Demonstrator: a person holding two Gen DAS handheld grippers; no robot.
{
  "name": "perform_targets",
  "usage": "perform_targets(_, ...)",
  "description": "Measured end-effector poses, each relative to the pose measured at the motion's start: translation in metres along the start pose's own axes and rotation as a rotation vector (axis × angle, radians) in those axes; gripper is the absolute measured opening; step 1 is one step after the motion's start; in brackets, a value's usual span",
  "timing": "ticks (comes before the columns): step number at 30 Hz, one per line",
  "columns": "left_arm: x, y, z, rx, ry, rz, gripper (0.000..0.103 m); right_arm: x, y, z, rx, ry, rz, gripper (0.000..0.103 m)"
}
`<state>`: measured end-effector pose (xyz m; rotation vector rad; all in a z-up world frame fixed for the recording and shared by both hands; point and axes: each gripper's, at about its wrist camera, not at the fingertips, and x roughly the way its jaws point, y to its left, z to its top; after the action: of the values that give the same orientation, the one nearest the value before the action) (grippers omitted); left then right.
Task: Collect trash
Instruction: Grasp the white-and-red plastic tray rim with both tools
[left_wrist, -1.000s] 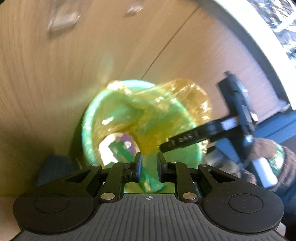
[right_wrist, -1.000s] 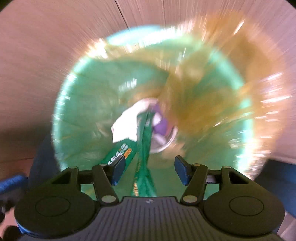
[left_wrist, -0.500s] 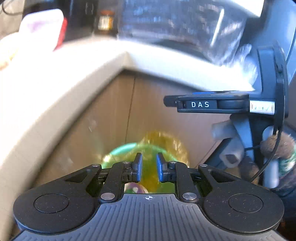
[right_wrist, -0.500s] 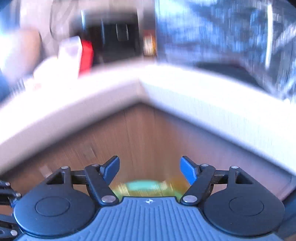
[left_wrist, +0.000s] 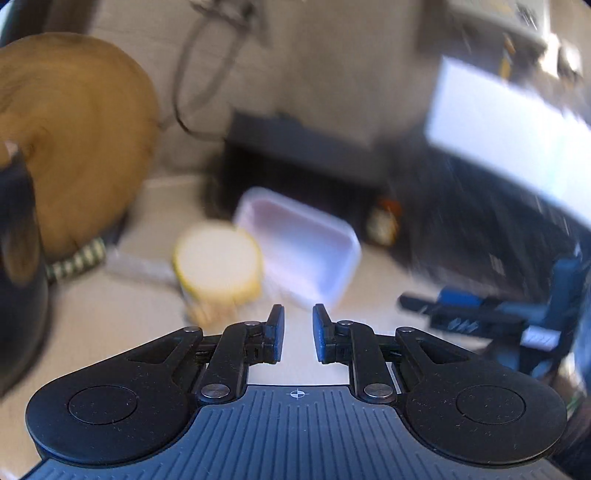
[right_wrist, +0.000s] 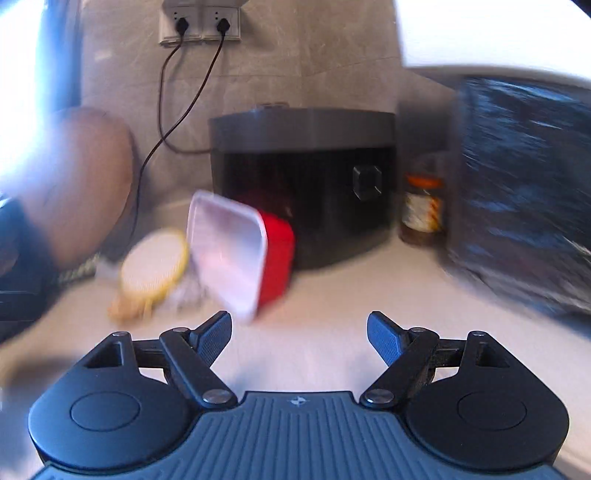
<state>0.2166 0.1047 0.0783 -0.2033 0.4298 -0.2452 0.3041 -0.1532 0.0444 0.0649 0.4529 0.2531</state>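
- Your left gripper (left_wrist: 298, 334) hangs over the counter (left_wrist: 110, 317), jaws nearly together with a narrow gap, grasping nothing.
- Your right gripper (right_wrist: 299, 338) is spread wide, also empty.
- The red tray (right_wrist: 255, 254) lies tipped beside the yellow-rimmed tub (right_wrist: 155, 264), in front of the black cooker (right_wrist: 306, 177).
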Motion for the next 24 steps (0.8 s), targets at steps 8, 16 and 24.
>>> perform_targets(8, 0.019, 0.049, 0.028, -0.106, -0.129, 0.034, 0.019, 0.106, 0.014, 0.022, 0.049, 0.184, -0.033, 0.021)
perform_targets(16, 0.022, 0.057, 0.003, -0.07, -0.029, -0.013, 0.019, 0.033, -0.038, -0.001, 0.14, 0.329, 0.103, 0.017)
perform_targets(24, 0.038, 0.011, -0.018, -0.019, 0.138, -0.124, 0.02, -0.007, -0.05, -0.01, 0.231, 0.477, 0.251, 0.016)
